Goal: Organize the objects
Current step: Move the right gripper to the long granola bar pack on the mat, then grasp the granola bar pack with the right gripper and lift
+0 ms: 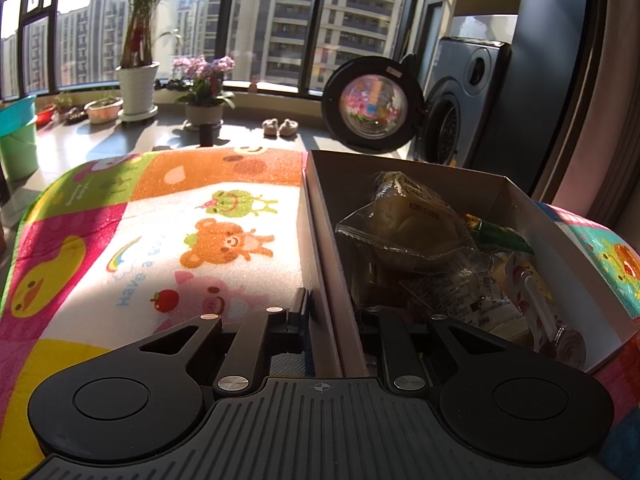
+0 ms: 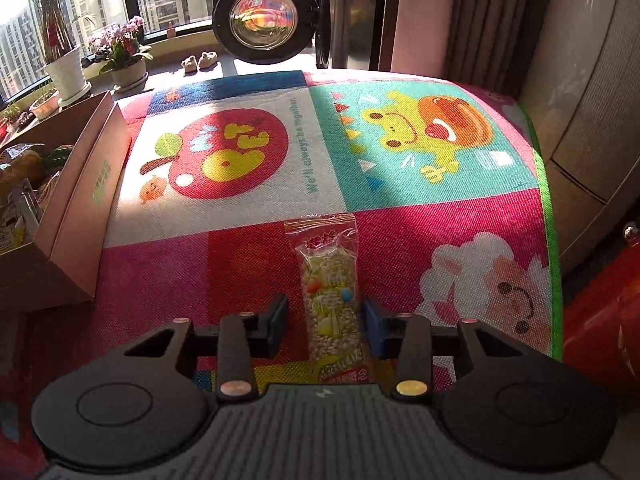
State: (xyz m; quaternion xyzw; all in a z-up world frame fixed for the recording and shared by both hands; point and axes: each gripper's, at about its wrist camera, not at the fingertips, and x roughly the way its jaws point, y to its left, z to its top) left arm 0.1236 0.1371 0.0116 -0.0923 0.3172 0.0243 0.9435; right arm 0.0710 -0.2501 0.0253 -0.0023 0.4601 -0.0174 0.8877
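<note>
Snack bar [image 2: 330,296], a puffed-rice one in a clear wrapper with red print, was lying flat on the colourful cartoon play mat [image 2: 440,216], on a red patch toward the mat's near edge. The right hand-held gripper [image 2: 325,326] sat right over it with its fingers spread, one on each side of the wrapper. The right finger looked like it was touching or just beside the wrapper edge, while the left one had a bit of mat showing between it and the pack, so no squeeze on it.

Over on the mat's left side stood the cardboard box [image 2: 86,184], pinkish on the outside, already stuffed with wrapped snacks. In the left wrist view, a bagged bread roll [image 1: 412,224] sat on top of the pile, with a green wrapper [image 1: 504,236] poking out beside it.

The left hand-held gripper [image 1: 332,312] straddled the box's [image 1: 320,240] left wall: one finger outside over the mat [image 1: 160,248], the other inside the box. Whether it actually pinched the wall I couldn't tell.

A washing machine [image 1: 452,112] with its round door open stood past the mat's far edge, near potted plants [image 1: 136,68].
</note>
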